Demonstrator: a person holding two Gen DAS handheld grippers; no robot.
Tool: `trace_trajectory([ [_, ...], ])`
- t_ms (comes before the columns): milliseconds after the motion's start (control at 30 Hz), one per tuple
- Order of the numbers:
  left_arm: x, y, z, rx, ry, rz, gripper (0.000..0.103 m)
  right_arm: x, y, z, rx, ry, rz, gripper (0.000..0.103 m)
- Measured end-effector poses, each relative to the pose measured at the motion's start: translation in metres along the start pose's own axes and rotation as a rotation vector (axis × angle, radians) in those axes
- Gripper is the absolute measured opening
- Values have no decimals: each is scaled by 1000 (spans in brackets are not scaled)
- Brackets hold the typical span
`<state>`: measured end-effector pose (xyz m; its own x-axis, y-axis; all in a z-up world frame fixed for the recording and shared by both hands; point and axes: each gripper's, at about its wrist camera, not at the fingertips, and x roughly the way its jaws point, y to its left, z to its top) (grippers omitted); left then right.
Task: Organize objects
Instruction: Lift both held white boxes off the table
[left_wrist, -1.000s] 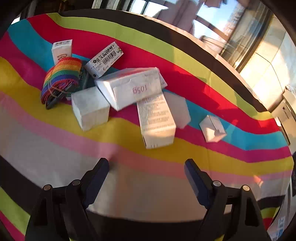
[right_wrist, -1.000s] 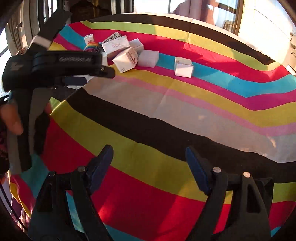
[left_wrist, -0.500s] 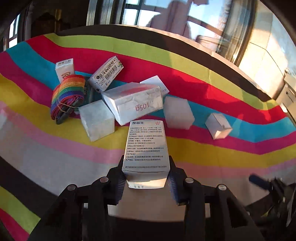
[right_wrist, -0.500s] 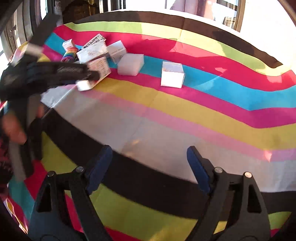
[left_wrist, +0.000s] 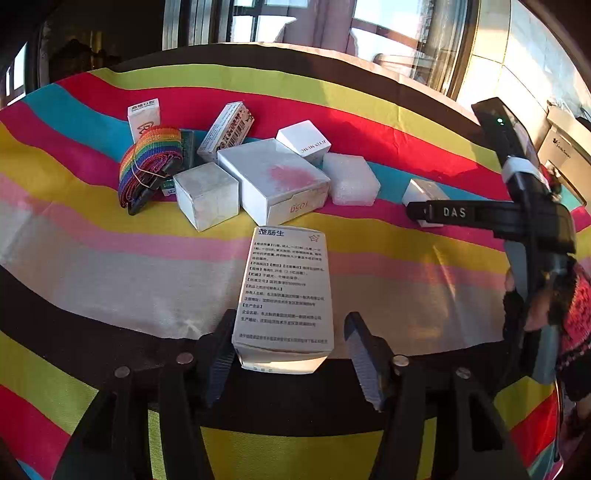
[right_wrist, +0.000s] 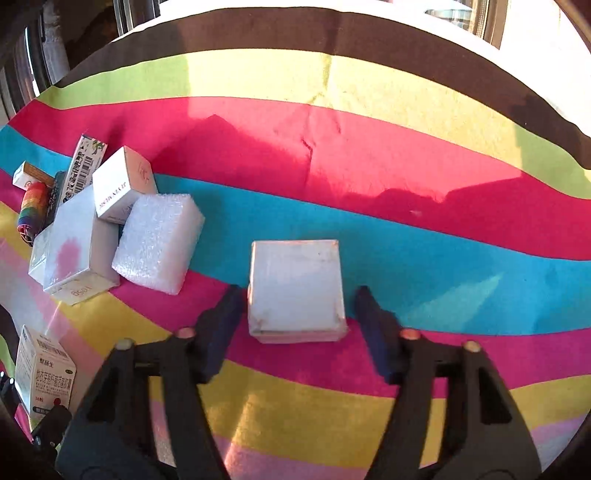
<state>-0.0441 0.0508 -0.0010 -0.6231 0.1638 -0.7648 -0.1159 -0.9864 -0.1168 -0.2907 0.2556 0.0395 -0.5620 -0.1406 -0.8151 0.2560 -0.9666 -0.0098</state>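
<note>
While the left tool (left_wrist: 290, 360) stands wide, its jaws flank the printed carton (left_wrist: 284, 295) with a gap on the right side; the carton lies on the striped tabletop (left_wrist: 110, 273), just in front of the large white box (left_wrist: 273, 179). Right tool (right_wrist: 299, 321) also wide, straddling the small white cube box (right_wrist: 295, 288), apart from both jaws, well right of the large white box (right_wrist: 74, 247). Foam block (right_wrist: 159, 243) touches that box.
</note>
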Motion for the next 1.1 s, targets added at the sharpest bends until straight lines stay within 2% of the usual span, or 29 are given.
trace_trajectory([
  [233, 0, -4, -1, 18, 9, 35, 70, -60, 28, -83, -99, -44, 86, 44],
  [367, 2, -4, 0, 12, 11, 61, 70, -86, 37, -124, -134, -66, 83, 44],
  [567, 8, -9, 5, 34, 33, 122, 75, -88, 48, -122, -172, -84, 32, 44],
  [733, 20, -4, 19, -3, 33, 151, 74, -91, 39, -123, -148, -75, 49, 44],
  [767, 19, -4, 18, -6, 27, 153, 65, -91, 38, -123, -140, -74, 54, 44],
  [800, 16, -6, 16, 1, 14, 150, 43, -92, 36, -123, -133, -73, 59, 44],
  [967, -3, -19, -6, 66, -3, 110, 41, -92, 34, -123, -116, -71, 60, 44],
  [1100, -17, -23, -22, 82, -10, 105, 41, -92, 34, -123, -115, -70, 59, 44],
])
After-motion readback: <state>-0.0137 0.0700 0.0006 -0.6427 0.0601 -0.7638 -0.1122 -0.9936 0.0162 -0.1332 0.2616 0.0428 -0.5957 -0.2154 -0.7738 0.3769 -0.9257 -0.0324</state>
